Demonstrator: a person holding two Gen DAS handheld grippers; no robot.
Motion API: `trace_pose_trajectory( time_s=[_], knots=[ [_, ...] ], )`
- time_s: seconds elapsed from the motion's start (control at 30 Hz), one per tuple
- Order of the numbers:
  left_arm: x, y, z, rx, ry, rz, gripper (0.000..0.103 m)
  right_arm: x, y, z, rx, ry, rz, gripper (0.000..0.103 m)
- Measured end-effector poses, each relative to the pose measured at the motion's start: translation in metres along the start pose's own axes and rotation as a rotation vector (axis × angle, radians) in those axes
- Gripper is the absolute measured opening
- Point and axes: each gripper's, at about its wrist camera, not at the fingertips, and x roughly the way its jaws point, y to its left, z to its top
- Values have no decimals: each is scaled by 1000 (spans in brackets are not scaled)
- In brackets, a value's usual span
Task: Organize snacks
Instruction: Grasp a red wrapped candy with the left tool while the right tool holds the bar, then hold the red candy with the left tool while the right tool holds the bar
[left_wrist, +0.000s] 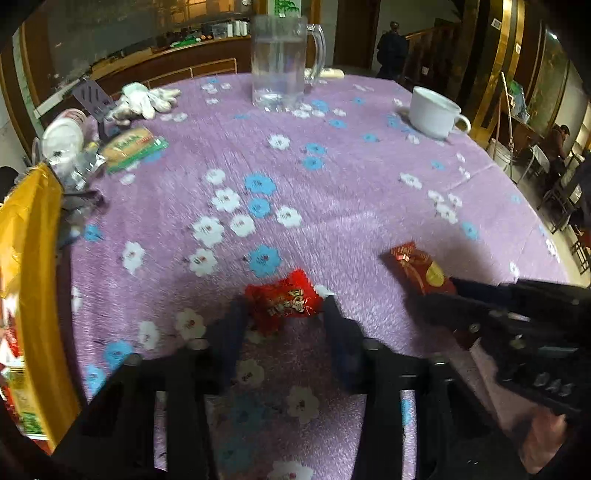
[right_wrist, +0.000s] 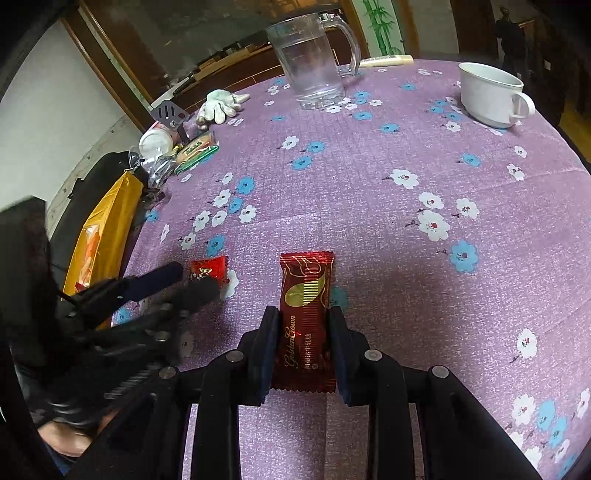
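A matt, finely textured purple cloth (right_wrist: 369, 184) with printed flowers covers the counter. The dark red wrapper (right_wrist: 306, 295) is glossy foil; the small red wrapper (left_wrist: 284, 295) is shiny and crinkled. The far mug (right_wrist: 314, 62) is clear glass, the cup (right_wrist: 487, 92) smooth white ceramic.

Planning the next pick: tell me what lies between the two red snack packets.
Only bare flowered tablecloth separates the small red packet from the dark red bar, shown in the right wrist view.

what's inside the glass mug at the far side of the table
The glass mug holds clear liquid, likely water, to a line below the rim. Nothing else shows inside. It stands on the floral tablecloth; the cloth beneath its thick base is distorted and cannot be read.
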Motion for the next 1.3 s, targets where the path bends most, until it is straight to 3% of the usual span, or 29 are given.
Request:
trace_pose_trajectory(
  time_s=[0.17,0.6,1.3],
  knots=[
    [-2,7,-3,-20,-52,-8,18,1,3,-1,-11,0,-7,28],
    [-18,6,-1,-6,-118,-57,17,-3,18,-3,-77,-46,-27,28],
    [-43,-5,-3,83,-270,100,18,-5,21,-3,-98,-76,-45,28]
  ],
)
